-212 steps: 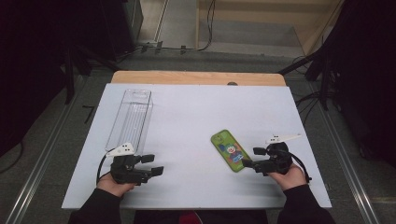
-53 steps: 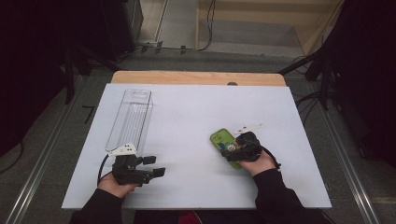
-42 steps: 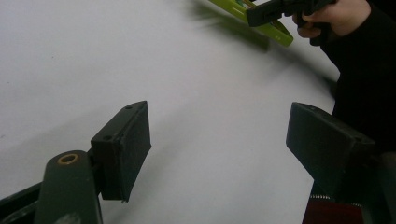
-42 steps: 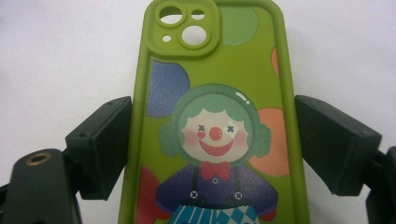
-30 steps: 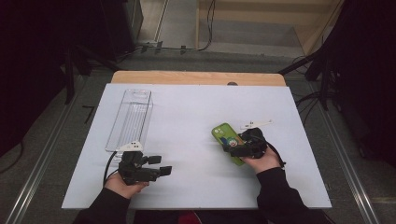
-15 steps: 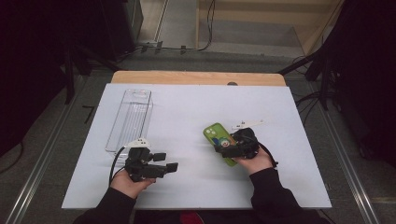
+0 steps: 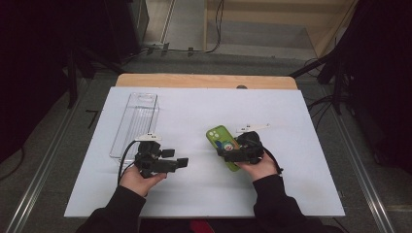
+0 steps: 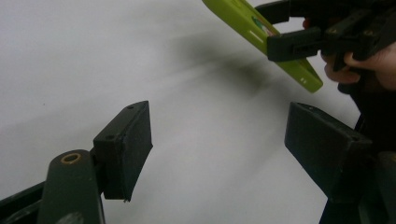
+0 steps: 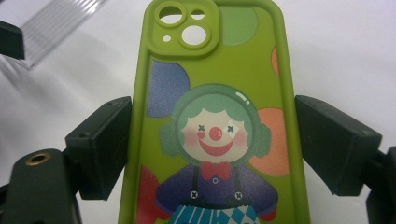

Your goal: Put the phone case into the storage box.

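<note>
1. We see a clear plastic box (image 7: pixel 135 124), long and narrow, lying on the table just beyond the left gripper, well apart from the right one. Its ribbed corner (image 9: pixel 56 28) also appears past the right gripper's jaws, up and to their left.
2. We see a white table top (image 7: pixel 194 111) spreading under both grippers.
3. We see a strip of bare wood (image 7: pixel 204 80) along the table's far edge, well beyond both grippers.
4. We see a grey floor (image 7: pixel 43 145) with metal rails on either side, outward of each gripper.
5. We see black cables (image 7: pixel 194 48) on the floor, far beyond the grippers.
</note>
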`<state>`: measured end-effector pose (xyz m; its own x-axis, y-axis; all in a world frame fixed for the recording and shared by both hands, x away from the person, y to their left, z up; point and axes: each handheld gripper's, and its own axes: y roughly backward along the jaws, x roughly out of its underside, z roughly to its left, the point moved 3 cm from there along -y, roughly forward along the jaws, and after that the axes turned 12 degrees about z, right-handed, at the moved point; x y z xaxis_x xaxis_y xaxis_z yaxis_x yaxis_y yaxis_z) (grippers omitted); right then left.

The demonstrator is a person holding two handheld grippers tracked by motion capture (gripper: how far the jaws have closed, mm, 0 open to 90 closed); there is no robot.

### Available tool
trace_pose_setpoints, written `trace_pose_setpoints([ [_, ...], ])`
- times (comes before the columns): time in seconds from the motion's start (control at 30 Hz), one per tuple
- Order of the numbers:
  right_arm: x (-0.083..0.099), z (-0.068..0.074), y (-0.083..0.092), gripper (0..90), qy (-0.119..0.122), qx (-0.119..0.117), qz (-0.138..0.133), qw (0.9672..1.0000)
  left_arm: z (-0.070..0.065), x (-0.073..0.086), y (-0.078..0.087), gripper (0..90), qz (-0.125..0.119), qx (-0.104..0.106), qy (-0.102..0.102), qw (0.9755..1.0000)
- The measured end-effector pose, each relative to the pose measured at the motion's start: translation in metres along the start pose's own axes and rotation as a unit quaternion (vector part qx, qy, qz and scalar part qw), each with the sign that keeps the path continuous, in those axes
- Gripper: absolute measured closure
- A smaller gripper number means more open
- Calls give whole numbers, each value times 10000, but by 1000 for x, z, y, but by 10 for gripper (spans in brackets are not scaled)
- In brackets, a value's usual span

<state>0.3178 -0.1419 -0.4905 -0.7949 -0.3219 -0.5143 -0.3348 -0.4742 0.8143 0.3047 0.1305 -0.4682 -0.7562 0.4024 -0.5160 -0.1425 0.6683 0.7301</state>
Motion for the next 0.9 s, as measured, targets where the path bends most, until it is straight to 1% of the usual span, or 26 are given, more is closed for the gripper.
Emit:
trace_pose_setpoints([
  [0.1, -2, 4, 0, 144, -42, -44, -58, 10000, 1, -5, 0, 239, 29, 9, 20, 10000],
  [0.17, -2, 6, -1, 144, -34, 4, -55, 10000, 1, -9, 0, 238, 37, -27, 24, 10000],
  [0.27, -4, 8, -2, 144, -128, -18, -85, 9999, 1, -15, 1, 221, 45, -9, 20, 10000],
  [0.33, -4, 9, -2, 144, -173, -8, -125, 9998, 0, -20, 2, 227, 59, 64, 20, 10000],
  [0.47, -6, 14, -1, 144, -213, -36, -219, 9995, -1, -28, 3, 227, 89, 95, 29, 9999],
  [0.53, -5, 17, -2, 144, -219, -59, -258, 9994, -1, -32, 3, 228, 67, 109, 34, 9999],
  [0.57, -5, 19, -2, 144, -241, -86, -275, 9993, -2, -34, 3, 236, 48, 121, 77, 9999],
  [0.6, -4, 20, -2, 144, -281, -98, -277, 9992, -2, -36, 4, 244, 36, 138, 72, 9999],
  [0.63, -2, 22, -3, 144, -293, -99, -310, 9990, -3, -38, 4, 244, 17, 134, 71, 9999],
  [0.7, -1, 24, -4, 144, -320, -104, -322, 9989, -3, -41, 4, 244, 2, 49, 11, 10000],
  [0.77, 0, 26, -5, 144, -329, -89, -382, 9987, -4, -43, 3, 244, 13, 38, -14, 10000],
  [0.83, 0, 27, -6, 144, -361, -107, -421, 9984, -3, -46, 1, 244, 20, 25, 27, 10000],
  [0.87, 0, 29, -7, 144, -388, -115, -450, 9982, -3, -47, 1, 244, 15, 66, 50, 10000],
  [0.9, 0, 30, -8, 144, -396, -116, -491, 9979, -3, -48, 0, 244, 15, 46, 30, 10000],
])
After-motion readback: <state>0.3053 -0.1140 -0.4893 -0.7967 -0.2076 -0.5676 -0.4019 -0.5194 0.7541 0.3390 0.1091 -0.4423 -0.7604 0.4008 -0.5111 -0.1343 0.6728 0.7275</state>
